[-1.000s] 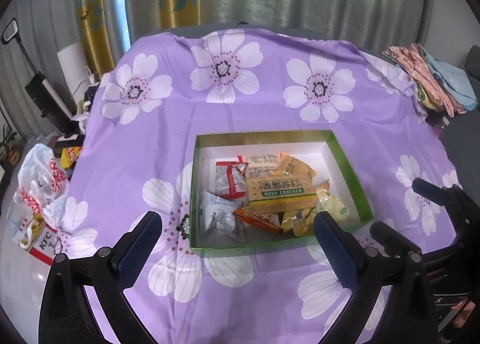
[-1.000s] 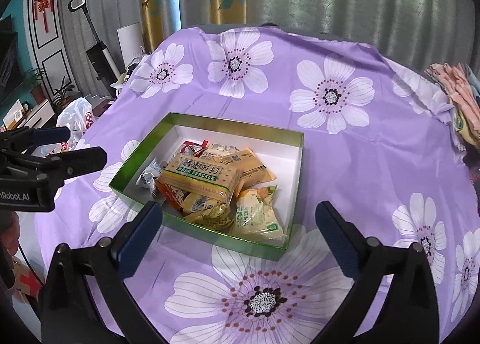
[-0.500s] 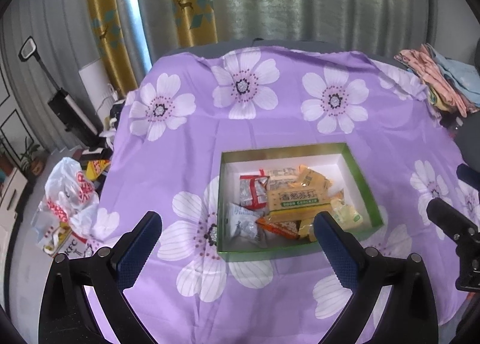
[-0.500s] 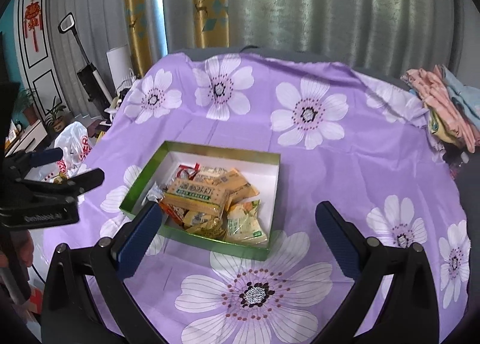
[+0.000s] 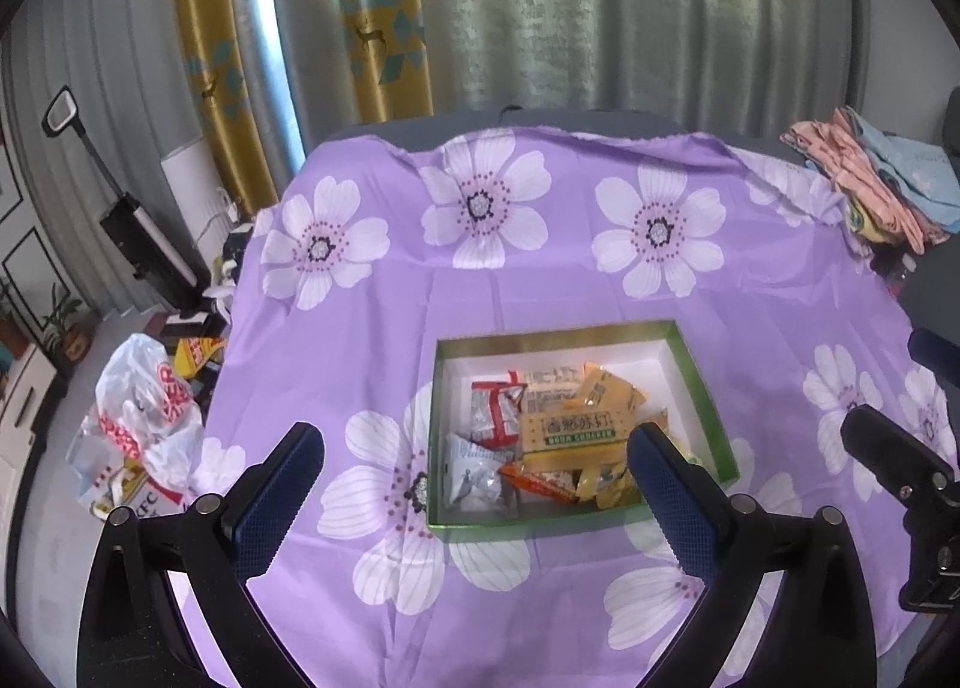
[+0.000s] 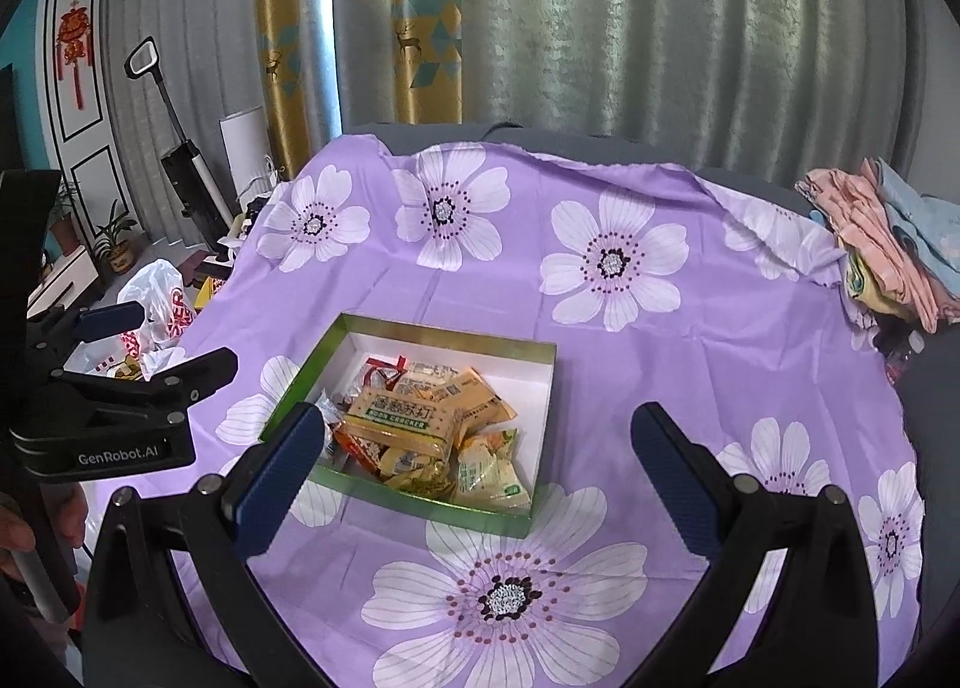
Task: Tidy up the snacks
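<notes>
Item 1: green-rimmed box, white inside, resting on the surface under a purple cloth printed with white flowers. The box sits toward the near middle of the cloth.

Item 2: snacks, all inside the box. A tan soda cracker pack lies on top of the heap; a red-and-silver packet is just left of it, a white-and-blue packet is in the near-left corner, an orange wrapper is partly under the cracker pack, and yellow packets are at the near-right side. The far-right part of the box floor is bare.

Item 3: left tool, held above the near edge of the cloth, fingers spread wide apart, nothing between them.

Item 4: right tool, likewise above the near cloth, fingers wide apart and empty. The box lies ahead of both, touched by neither.

Item 5: folded clothes, pink and pale blue, at the far-right edge of the surface.

Item 6: white plastic bag with red print, on the floor to the left, well apart from the box.

Item 7: grey and gold curtains behind the surface.
</notes>
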### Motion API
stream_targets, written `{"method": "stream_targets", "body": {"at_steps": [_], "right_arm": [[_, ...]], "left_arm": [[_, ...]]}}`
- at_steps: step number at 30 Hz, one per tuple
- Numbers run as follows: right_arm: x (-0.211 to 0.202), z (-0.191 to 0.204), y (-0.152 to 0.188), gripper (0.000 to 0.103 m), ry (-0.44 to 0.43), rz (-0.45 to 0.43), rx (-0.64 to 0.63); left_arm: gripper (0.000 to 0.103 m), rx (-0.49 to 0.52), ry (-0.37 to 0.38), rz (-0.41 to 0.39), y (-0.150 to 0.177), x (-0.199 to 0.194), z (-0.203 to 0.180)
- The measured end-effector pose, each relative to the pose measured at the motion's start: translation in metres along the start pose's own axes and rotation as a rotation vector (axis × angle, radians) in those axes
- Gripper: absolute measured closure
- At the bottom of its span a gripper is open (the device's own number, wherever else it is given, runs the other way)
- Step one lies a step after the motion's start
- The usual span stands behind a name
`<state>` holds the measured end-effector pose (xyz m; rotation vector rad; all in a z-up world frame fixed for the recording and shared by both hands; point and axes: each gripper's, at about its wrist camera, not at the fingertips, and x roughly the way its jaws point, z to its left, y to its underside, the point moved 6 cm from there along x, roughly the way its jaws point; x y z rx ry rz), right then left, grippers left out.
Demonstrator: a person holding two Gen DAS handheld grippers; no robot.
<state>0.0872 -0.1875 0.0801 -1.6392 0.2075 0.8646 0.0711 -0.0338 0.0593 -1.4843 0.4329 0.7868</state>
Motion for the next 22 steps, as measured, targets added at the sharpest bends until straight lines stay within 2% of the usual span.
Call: {"method": "stream_targets", "body": {"at_steps": [22], "right_arm": [[0.002, 0.012, -0.014, 0.000, -0.023, -0.009, -0.009]], "left_arm": [[0.002, 0.000, 0.005, -0.020, -0.014, 0.000, -0.005]]}}
